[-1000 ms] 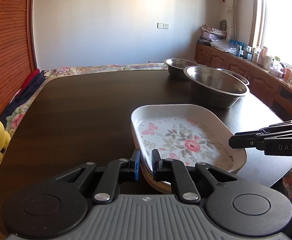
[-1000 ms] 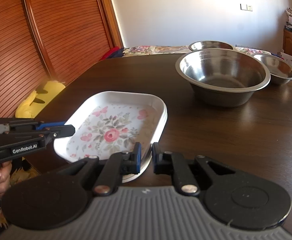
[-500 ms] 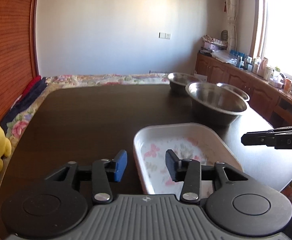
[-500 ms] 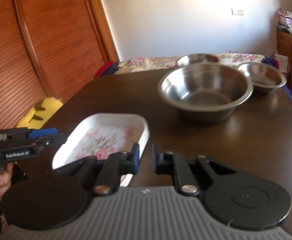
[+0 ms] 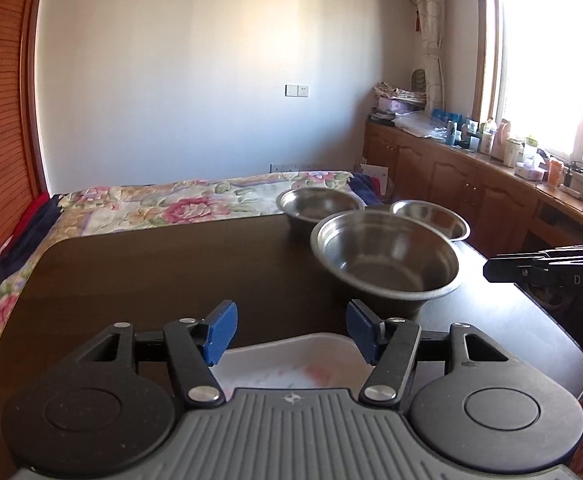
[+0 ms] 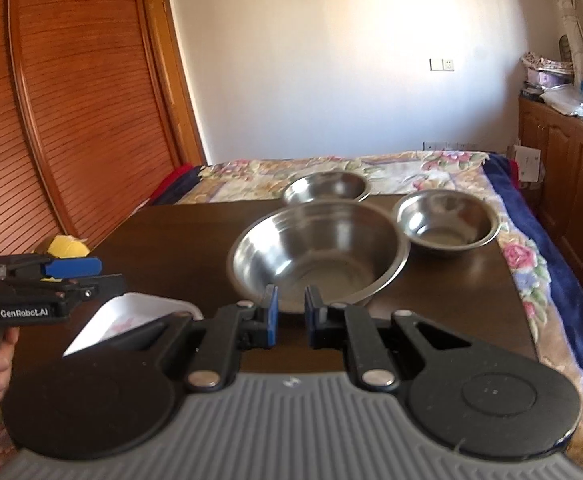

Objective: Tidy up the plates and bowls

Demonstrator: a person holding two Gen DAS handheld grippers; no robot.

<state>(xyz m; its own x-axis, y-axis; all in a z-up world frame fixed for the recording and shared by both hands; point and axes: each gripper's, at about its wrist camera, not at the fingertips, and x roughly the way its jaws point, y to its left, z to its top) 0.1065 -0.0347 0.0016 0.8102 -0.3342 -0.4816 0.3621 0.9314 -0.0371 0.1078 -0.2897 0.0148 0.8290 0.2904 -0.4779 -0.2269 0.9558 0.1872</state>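
Observation:
A white floral plate (image 5: pixel 291 364) lies on the dark table (image 5: pixel 151 280) just below my left gripper (image 5: pixel 289 330), which is open and empty above its near edge. The plate also shows in the right wrist view (image 6: pixel 131 316). My right gripper (image 6: pixel 290 316) has its jaws a narrow gap apart and holds nothing; it is raised in front of the large steel bowl (image 6: pixel 319 252). Two smaller steel bowls stand behind, one at the back (image 6: pixel 325 188) and one at the right (image 6: pixel 447 224). The left gripper shows at the left of the right wrist view (image 6: pixel 71 280).
A bed with a floral cover (image 5: pixel 179 204) lies beyond the table's far edge. A wooden sliding door (image 6: pixel 71 120) is at the left. Cabinets with bottles (image 5: pixel 471 168) run along the right under the window. A yellow soft toy (image 6: pixel 67 248) sits left of the table.
My left gripper has let go of the plate, opened wide and pulled back and up. My right gripper has also drawn back from the plate and lifted.

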